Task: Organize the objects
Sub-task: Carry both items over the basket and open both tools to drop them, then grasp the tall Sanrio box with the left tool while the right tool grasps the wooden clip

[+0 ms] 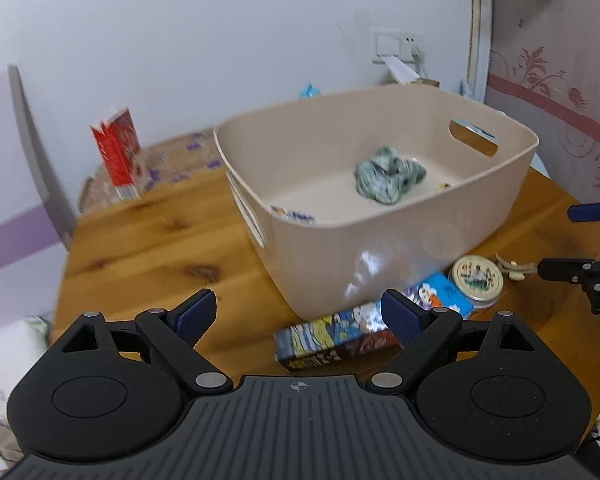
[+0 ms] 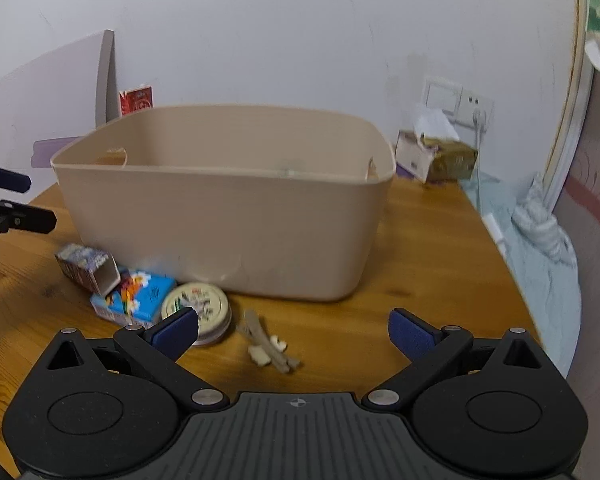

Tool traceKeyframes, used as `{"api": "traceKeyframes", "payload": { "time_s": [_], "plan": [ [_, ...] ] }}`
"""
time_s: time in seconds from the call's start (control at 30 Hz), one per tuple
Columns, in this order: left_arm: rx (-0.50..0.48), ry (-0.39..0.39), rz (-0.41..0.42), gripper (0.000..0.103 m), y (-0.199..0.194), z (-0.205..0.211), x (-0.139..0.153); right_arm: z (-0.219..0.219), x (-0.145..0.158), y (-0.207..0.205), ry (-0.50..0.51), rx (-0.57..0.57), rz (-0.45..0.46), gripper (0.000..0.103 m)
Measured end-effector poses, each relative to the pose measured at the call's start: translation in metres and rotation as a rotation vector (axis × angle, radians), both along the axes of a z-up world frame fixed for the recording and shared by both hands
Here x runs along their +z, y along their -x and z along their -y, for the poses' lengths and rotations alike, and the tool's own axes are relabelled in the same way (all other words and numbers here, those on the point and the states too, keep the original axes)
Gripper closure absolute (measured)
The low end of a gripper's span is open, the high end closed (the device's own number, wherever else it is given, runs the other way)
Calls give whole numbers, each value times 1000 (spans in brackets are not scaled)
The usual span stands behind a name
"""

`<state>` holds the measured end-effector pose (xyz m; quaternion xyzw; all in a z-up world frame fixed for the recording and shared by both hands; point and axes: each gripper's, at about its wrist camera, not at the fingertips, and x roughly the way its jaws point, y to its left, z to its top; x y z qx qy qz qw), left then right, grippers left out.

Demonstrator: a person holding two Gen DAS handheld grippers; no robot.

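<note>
A beige plastic bin [image 1: 380, 240] stands on the round wooden table [image 1: 140, 248]; it also shows in the right wrist view [image 2: 228, 224]. Inside lie a green-white cloth bundle [image 1: 388, 174] and a small packet [image 1: 294, 215]. In front of the bin lie a colourful long box [image 1: 332, 340] [image 2: 86, 268], a blue carton [image 1: 444, 292] [image 2: 134, 298], a round tin [image 1: 476, 276] [image 2: 198, 308] and a hair clip [image 2: 268, 344]. My left gripper [image 1: 298, 316] is open and empty above the long box. My right gripper [image 2: 294, 330] is open and empty above the clip.
A red carton [image 1: 120, 152] stands at the table's far left. A tissue box and a brown packet [image 2: 436, 156] sit by the wall under a socket [image 2: 456, 98]. The right gripper's fingers [image 1: 588, 240] enter the left wrist view at the right edge.
</note>
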<state>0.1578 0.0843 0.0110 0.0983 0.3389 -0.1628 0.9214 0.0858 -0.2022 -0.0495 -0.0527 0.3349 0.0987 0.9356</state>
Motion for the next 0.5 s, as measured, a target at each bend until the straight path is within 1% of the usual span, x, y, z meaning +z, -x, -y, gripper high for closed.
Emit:
{"api": "traceKeyframes", "payload": {
  "time_s": [0.13, 0.23, 0.43, 0.5],
  "plan": [
    [-55, 45, -14, 12, -8, -2, -21, -3, -15, -3, 2, 0, -24, 0],
    [-99, 74, -50, 12, -14, 0, -32, -5, -22, -7, 15, 5, -30, 0],
    [-144, 86, -102, 12, -25, 8, -48, -7, -31, -16, -5, 10, -46, 0],
    [-148, 90, -113, 12, -26, 10, -49, -10, -32, -18, -2, 14, -45, 2]
  ]
}}
